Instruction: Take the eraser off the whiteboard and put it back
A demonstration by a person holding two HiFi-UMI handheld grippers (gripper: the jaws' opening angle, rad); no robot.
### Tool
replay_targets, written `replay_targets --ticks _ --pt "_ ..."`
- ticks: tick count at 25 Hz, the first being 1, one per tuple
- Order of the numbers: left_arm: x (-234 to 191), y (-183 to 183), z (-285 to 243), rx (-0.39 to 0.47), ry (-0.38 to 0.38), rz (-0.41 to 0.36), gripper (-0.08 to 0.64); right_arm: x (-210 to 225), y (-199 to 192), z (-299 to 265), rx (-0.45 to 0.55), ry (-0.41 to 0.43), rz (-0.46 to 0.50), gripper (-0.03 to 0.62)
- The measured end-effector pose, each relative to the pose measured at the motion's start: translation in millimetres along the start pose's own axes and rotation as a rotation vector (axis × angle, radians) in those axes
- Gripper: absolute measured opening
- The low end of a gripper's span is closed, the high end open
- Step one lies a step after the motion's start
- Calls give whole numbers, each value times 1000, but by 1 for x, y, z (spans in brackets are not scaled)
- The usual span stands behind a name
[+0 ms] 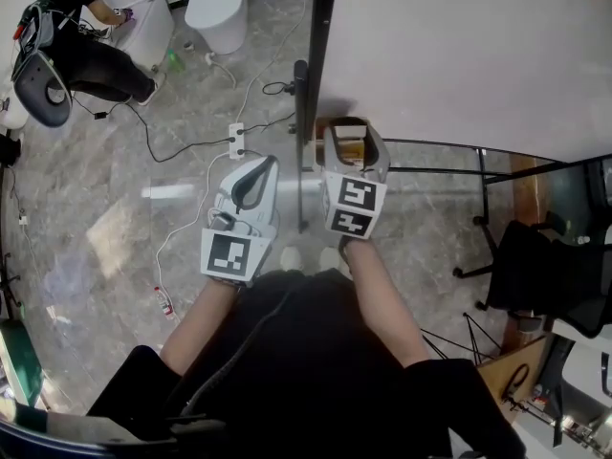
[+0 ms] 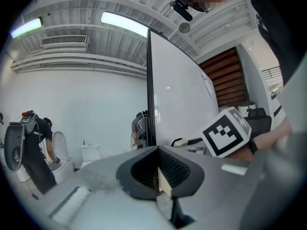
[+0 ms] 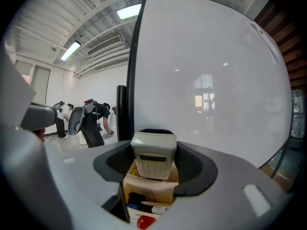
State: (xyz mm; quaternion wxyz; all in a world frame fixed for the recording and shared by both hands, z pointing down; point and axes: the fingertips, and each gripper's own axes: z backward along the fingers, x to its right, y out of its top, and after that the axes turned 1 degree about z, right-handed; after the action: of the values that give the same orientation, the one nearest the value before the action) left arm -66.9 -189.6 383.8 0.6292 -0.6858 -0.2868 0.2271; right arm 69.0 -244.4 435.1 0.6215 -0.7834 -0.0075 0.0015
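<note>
Whiteboard (image 1: 459,55) takes up the whole right side, and its black edge post (image 1: 320,46) runs down just ahead of both claws. There's loads of open marble floor (image 1: 105,228) to the left, just a power strip (image 1: 235,140) lying there. Right claw (image 3: 153,145) is clamped on the eraser (image 3: 153,155), which sits upright between the pads in front of the board, right above a cardboard box (image 3: 152,188). Left claw (image 2: 157,169) is closed, with nothing in it.

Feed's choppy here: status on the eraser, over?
Right gripper fingers shut on eraser, in front of whiteboard. Left gripper shut, empty. Cardboard box of markers directly below eraser.
</note>
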Motion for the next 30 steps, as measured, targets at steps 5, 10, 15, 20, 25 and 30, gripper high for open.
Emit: replay_targets --ticks 5,10,15,20,25,30 --pt "6 6 0 16 11 -2 5 2 17 11 47 45 14 267" --pt "16 9 0 30 27 -4 5 3 28 25 80 98 26 267" --pt "27 15 3 44 40 0 5 7 38 40 112 136 35 267" --pt "34 20 5 57 53 -3 5 13 48 57 148 169 34 267" --pt "40 28 10 75 69 -3 5 16 60 82 184 211 46 267" --pt "41 34 13 90 83 -1 5 20 69 103 225 239 43 267"
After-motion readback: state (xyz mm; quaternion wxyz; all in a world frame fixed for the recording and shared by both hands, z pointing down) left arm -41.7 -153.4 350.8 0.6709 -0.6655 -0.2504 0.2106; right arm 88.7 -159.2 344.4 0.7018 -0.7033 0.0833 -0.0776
